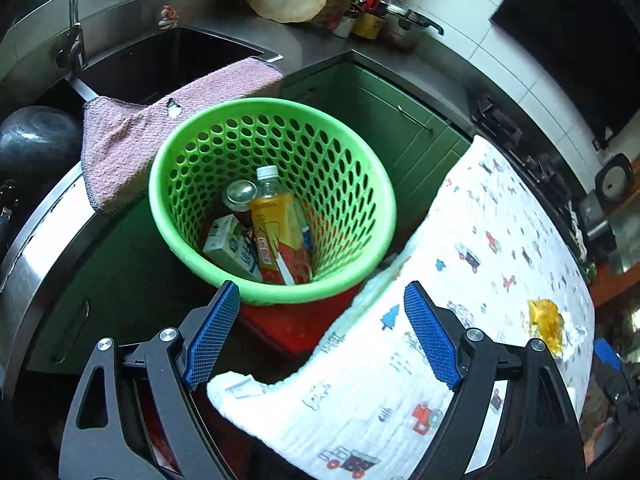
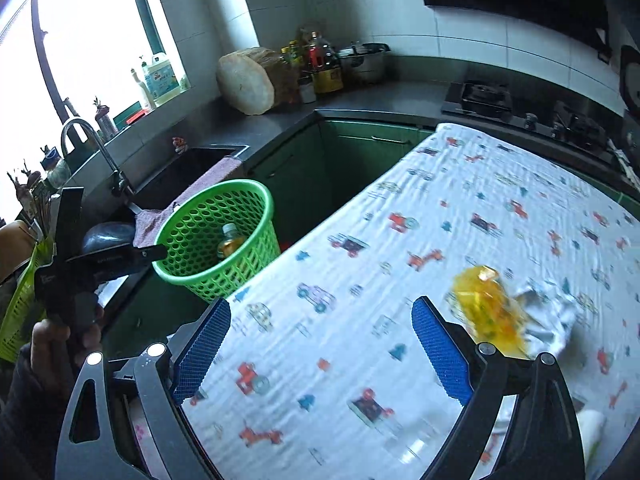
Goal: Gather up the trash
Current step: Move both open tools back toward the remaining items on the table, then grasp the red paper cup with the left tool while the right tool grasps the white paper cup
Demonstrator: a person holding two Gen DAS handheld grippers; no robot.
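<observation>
A green perforated basket (image 1: 360, 184) stands beside the table; it also shows in the right wrist view (image 2: 192, 236). It holds a yellow-labelled bottle (image 1: 276, 220), a white and green carton (image 1: 232, 246) and a can (image 1: 239, 194). A crumpled yellow wrapper (image 1: 546, 324) with silver foil lies on the patterned tablecloth (image 1: 480, 280), also seen in the right wrist view (image 2: 488, 304). My left gripper (image 1: 322, 330) is open and empty just in front of the basket's near rim. My right gripper (image 2: 322, 350) is open and empty over the cloth, left of the wrapper.
A steel sink (image 1: 168, 64) with a tap (image 2: 96, 148) and a pink towel (image 1: 160, 128) lies behind the basket. A wooden chopping block (image 2: 248, 80), bottles (image 2: 320, 64) and a pot (image 2: 364, 60) stand on the counter. A stove (image 2: 480, 96) is at the right. Green cabinets (image 1: 384, 120) line the corner.
</observation>
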